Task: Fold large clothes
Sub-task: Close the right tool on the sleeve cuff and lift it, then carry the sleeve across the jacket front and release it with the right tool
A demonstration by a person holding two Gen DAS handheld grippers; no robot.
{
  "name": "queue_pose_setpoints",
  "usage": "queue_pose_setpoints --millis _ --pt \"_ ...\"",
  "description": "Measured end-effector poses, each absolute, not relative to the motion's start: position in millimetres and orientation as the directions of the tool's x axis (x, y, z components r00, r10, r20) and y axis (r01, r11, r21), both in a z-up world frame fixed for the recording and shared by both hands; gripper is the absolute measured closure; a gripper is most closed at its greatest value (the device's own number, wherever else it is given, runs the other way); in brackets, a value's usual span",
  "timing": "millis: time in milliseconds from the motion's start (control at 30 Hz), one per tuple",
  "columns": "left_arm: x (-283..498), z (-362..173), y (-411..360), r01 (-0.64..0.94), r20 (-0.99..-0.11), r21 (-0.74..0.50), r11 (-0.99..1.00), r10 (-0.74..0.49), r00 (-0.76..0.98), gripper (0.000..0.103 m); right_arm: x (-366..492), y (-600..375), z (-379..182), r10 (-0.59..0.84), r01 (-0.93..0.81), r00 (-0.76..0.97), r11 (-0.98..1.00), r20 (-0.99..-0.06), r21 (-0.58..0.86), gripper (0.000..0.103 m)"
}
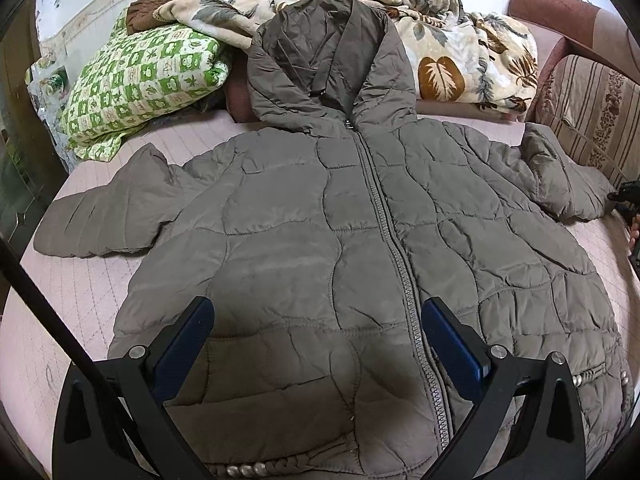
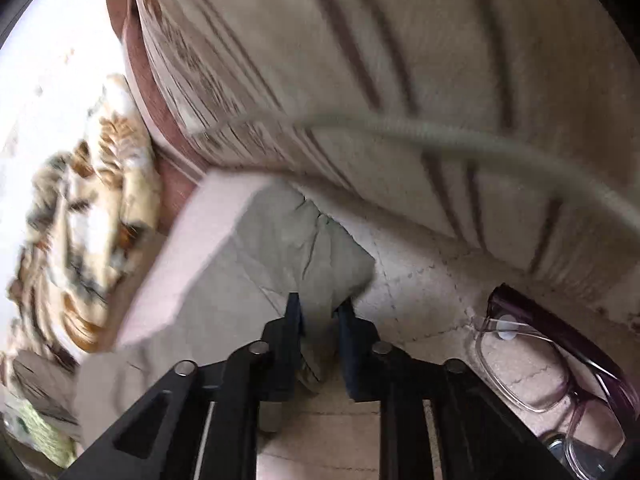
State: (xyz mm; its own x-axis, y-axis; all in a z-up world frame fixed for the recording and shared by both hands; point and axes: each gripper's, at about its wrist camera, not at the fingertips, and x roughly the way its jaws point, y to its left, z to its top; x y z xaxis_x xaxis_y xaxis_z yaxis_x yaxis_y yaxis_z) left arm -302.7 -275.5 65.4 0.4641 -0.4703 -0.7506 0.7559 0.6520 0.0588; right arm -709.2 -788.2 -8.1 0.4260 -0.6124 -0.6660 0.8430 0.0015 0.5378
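A grey-brown quilted hooded jacket [image 1: 340, 220] lies flat and zipped on the pink bed [image 1: 80, 292], hood at the far end, both sleeves spread out. My left gripper [image 1: 318, 312] is open, hovering above the jacket's lower front, straddling nothing. In the right wrist view my right gripper [image 2: 320, 304] is shut on the jacket's sleeve end [image 2: 304, 248] at the right side of the bed, beside the striped cushion [image 2: 360, 80]. The view is blurred by motion. The right gripper also shows at the far right edge of the left wrist view [image 1: 628, 196].
A green-and-white checked quilt [image 1: 140, 84] and a leaf-patterned blanket [image 1: 460, 52] are piled behind the hood. A striped sofa cushion [image 1: 592, 112] borders the right side. A pair of glasses [image 2: 552, 364] lies on the bed next to my right gripper. A pale cord [image 2: 440, 132] crosses the cushion.
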Motion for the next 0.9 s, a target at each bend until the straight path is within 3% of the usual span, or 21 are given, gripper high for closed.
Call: queue_pose_setpoints --millis 267,533,700,900 --pt "-306 77 -269 0.753 -0.727 0.056 0.656 -0.490 0.481 0.000 -713 -750 75 -0.737 0.856 0.399 0.085 -0.546 0.511 0.088" --pt "-305 91 -257 0.738 -0.696 0.045 0.673 -0.509 0.507 0.000 -683 -678 189 -0.814 0.824 0.476 0.281 -0.332 0.492 0.089" --pt "-301 94 -248 0.728 -0.691 0.044 0.684 -0.506 0.517 0.000 -637 -632 238 -0.769 0.760 0.597 0.450 -0.230 0.468 0.089" --pt "-293 100 -235 0.715 -0.686 0.016 0.699 -0.513 0.516 0.000 -569 -574 265 -0.660 0.671 0.726 0.620 -0.191 0.406 0.089"
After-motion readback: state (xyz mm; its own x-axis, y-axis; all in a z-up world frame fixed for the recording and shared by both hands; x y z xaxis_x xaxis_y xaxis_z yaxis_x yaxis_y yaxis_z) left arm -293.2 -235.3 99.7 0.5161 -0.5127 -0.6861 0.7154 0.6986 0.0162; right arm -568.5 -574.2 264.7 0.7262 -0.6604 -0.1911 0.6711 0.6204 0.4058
